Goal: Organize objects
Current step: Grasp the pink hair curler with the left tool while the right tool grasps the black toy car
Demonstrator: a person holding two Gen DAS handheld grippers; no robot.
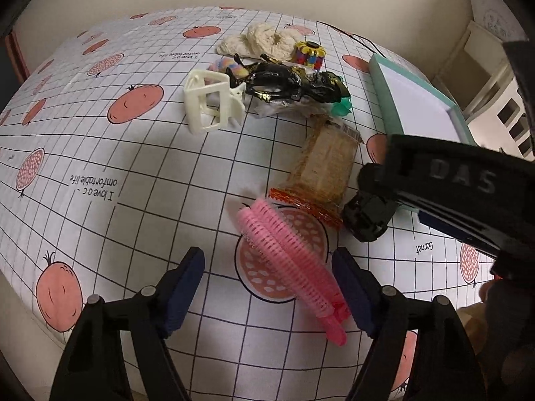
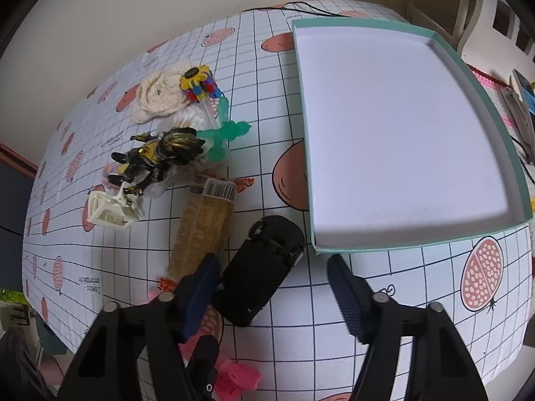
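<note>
A pink hair roller clip point(image 1: 287, 257) lies on the tablecloth between the fingers of my open left gripper point(image 1: 269, 290), untouched. A black toy car point(image 2: 264, 267) lies just ahead of my open right gripper point(image 2: 272, 297), near its left finger; it also shows in the left wrist view point(image 1: 367, 214). A wrapped cracker pack point(image 2: 204, 230) lies left of the car. An empty white tray with a teal rim point(image 2: 401, 133) sits to the right. Further back lie a white claw clip point(image 2: 112, 210), a black-gold figure point(image 2: 160, 157), a green figure point(image 2: 227, 133), a colourful block toy point(image 2: 199, 82) and a cream knit cloth point(image 2: 157, 97).
The table has a grid cloth with fruit prints point(image 1: 100, 167). The right gripper's body crosses the right of the left wrist view point(image 1: 451, 183). A black cable point(image 2: 307, 8) runs at the table's far edge. White furniture point(image 1: 485, 67) stands beyond the tray.
</note>
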